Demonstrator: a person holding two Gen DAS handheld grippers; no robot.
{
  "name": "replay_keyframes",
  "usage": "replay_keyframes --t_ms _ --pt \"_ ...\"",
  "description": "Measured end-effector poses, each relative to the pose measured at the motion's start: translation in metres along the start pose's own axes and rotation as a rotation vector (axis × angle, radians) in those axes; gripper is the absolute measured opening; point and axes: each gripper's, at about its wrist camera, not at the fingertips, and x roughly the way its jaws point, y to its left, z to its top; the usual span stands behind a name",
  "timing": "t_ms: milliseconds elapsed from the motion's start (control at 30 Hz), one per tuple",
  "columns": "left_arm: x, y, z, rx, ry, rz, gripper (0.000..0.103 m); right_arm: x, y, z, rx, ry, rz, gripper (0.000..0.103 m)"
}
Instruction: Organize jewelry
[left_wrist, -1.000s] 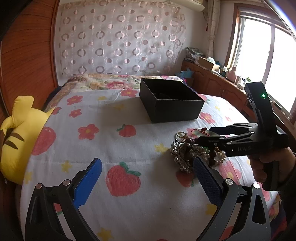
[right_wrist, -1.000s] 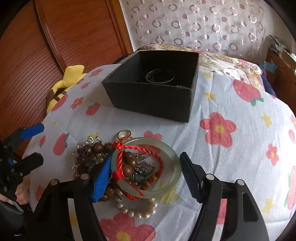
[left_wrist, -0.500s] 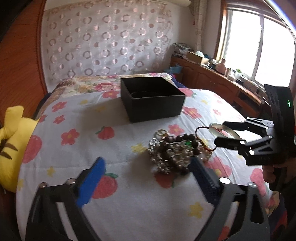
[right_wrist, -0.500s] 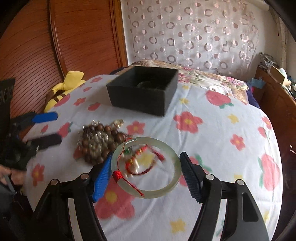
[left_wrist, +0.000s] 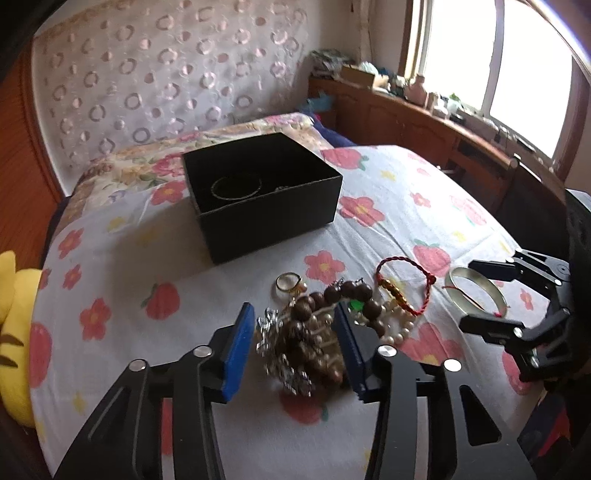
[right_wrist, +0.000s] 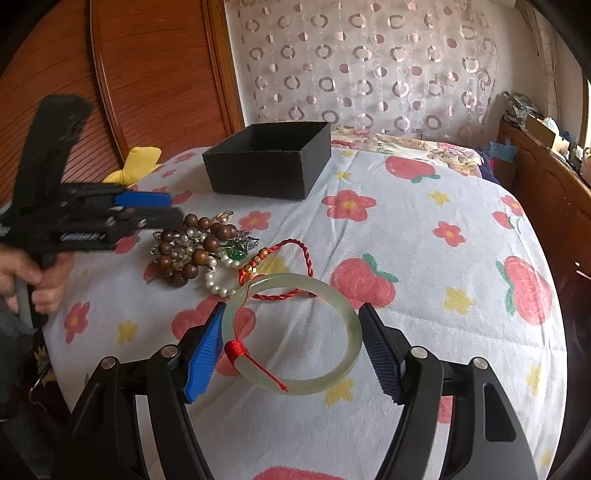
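Closing on the bead pile (left_wrist: 314, 332) on the bed (left_wrist: 406, 206), the left tongs (left_wrist: 295, 343) should bite low and lift slowly—tangled strands snag—while the right tongs (right_wrist: 291, 343), clamped on the bangle (right_wrist: 295, 332), carry it to the box (right_wrist: 269, 162).

Wide bare stretch of bedspread (right_wrist: 424, 258) right of the black box (right_wrist: 271, 166), open all the way to the wooden cabinet (right_wrist: 546, 192) along the far right. Clear strip too between box and jewelry pile (left_wrist: 317, 332), and more bare cloth left of the pile toward the yellow plush toy (left_wrist: 14, 332) at the bed's edge. Box open on top, nothing over it; tall walls block any low, level approach. Left tongs (left_wrist: 295, 347) closing around the pile, filling the near side there. Right tongs (right_wrist: 291, 339) with a green bangle (right_wrist: 291, 332) between the pads, just beside the red cord bracelet (right_wrist: 291, 269). Wooden panel (right_wrist: 147, 74) and padded headboard (right_wrist: 369, 66) close off the far end.
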Motion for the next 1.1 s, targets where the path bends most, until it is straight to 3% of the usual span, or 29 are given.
replay_keyframes --t_ms 233,367,400,467,533,567,733,1100 --pt "0.022 0.001 0.016 0.044 0.109 -0.058 0.039 0.003 0.002 -0.005 0.0 0.01 0.004 0.074" --pt "0.027 0.001 0.018 0.046 0.127 -0.072 0.037 0.001 0.003 -0.007 0.002 0.004 0.004 0.074" --pt "0.028 0.002 0.018 0.04 0.134 -0.08 0.028 0.001 0.003 -0.007 0.003 0.004 0.004 0.074" --pt "0.029 0.004 0.016 0.038 0.143 -0.083 0.023 0.0 0.004 -0.007 0.002 0.003 0.005 0.074" --pt "0.029 0.002 0.013 0.053 0.146 -0.068 0.012 0.0 0.003 -0.007 0.006 0.005 0.009 0.074" --pt "0.028 0.003 0.013 0.05 0.146 -0.078 0.012 0.001 0.003 -0.007 0.008 0.006 0.01 0.074" --pt "0.016 0.003 0.011 0.052 0.112 -0.086 0.012 0.002 0.002 -0.008 0.014 0.007 0.014 0.074" --pt "-0.04 -0.009 0.028 0.039 -0.067 -0.07 0.012 0.001 0.001 -0.005 -0.002 0.004 -0.004 0.074"
